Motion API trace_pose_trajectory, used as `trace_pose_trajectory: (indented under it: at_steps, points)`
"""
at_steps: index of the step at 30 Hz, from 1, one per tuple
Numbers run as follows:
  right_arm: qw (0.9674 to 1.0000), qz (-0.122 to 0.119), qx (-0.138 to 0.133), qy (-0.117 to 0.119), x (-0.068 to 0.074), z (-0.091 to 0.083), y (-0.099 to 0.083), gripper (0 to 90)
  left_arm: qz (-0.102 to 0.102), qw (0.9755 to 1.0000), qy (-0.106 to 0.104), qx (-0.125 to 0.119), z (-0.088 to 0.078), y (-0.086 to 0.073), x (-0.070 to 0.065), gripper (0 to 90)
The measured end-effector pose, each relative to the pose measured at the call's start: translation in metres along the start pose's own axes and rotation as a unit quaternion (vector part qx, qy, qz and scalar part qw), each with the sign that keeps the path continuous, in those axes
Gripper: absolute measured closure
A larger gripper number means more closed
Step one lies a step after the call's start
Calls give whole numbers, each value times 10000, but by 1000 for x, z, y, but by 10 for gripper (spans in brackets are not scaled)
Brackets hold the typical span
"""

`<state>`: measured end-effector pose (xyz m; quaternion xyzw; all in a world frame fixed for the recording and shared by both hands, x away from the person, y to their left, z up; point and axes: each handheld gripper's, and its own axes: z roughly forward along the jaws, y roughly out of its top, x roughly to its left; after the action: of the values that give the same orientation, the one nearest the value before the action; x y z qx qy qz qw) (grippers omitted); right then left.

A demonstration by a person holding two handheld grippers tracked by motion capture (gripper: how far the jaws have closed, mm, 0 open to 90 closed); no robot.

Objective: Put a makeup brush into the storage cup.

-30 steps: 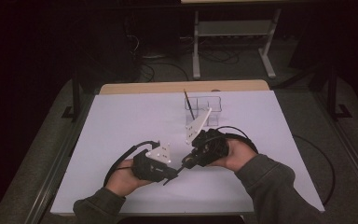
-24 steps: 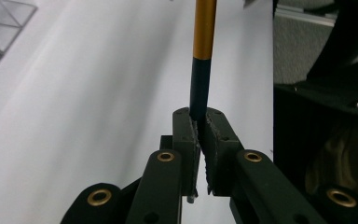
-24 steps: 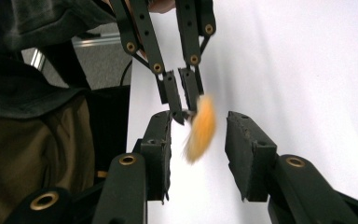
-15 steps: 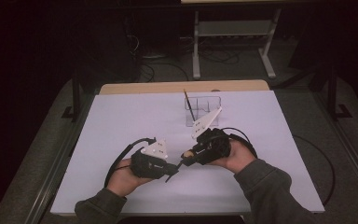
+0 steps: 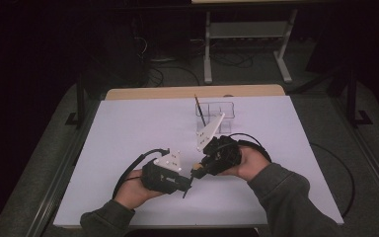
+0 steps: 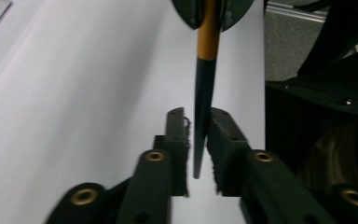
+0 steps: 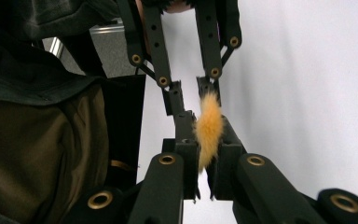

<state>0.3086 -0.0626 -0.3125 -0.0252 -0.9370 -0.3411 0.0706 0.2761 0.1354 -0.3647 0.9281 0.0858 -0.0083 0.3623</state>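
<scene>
a paintbrush (image 6: 205, 88) with an orange ferrule end and dark handle hangs over the white table (image 5: 128, 128) near its front edge, its bristle end clenched in the right gripper (image 5: 196, 170), its handle between the left gripper (image 5: 187, 185)'s just-loosening jaws.

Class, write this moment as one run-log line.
left tongs: shut on stick, dark end | right tongs: shut on stick, orange end | stage: two-handed hold over table
</scene>
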Motion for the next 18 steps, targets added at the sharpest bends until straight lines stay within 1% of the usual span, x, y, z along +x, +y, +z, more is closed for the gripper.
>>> trace_pose_trajectory:
  at_steps: [1,2,4,5,6,7,8,9,10,12,13,14,15,17,18]
  points:
    - [10000,0,0,0,0,0,0,834,7,10000,-21,-14,0,0,0,803]
    - [10000,-32,2,-13,0,0,1,835,25,10000,-20,-19,0,0,0,823]
    - [9999,-59,-79,-52,2,0,1,834,-44,9999,5,-91,-1,0,1,833]
    - [9999,-19,-151,-79,3,0,1,826,-106,9998,40,-143,-2,-1,1,835]
    - [9999,-19,-151,-79,3,0,1,826,-106,9998,40,-143,-2,-1,1,837]
    - [9995,45,-292,-150,4,1,0,817,-168,9996,49,-232,-2,-2,2,837]
    - [9989,167,-417,-162,4,0,-1,768,-217,9992,47,-318,-4,-3,3,837]
    - [9983,197,-530,-146,3,1,-3,731,-298,9988,28,-392,-4,-4,4,838]
    - [9976,192,-626,-240,3,2,-6,693,-305,9987,59,-415,-6,-5,5,838]
    - [9962,198,-797,-304,1,6,-11,689,-392,9980,78,-497,-8,-7,6,838]
    - [9945,231,-931,-416,1,9,-14,689,-432,9977,100,-514,-9,-8,7,838]
    - [9945,231,-931,-416,1,9,-14,689,-437,9975,127,-540,-9,-8,7,838]
    - [9931,298,-1033,-473,1,11,-16,698,-511,9967,158,-612,-10,-9,8,838]
    - [9927,330,-1057,-480,1,11,-16,701,-504,9967,141,-616,-11,-10,9,838]
    - [9919,366,-1103,-508,1,12,-16,704,-556,9960,158,-676,-11,-10,9,838]
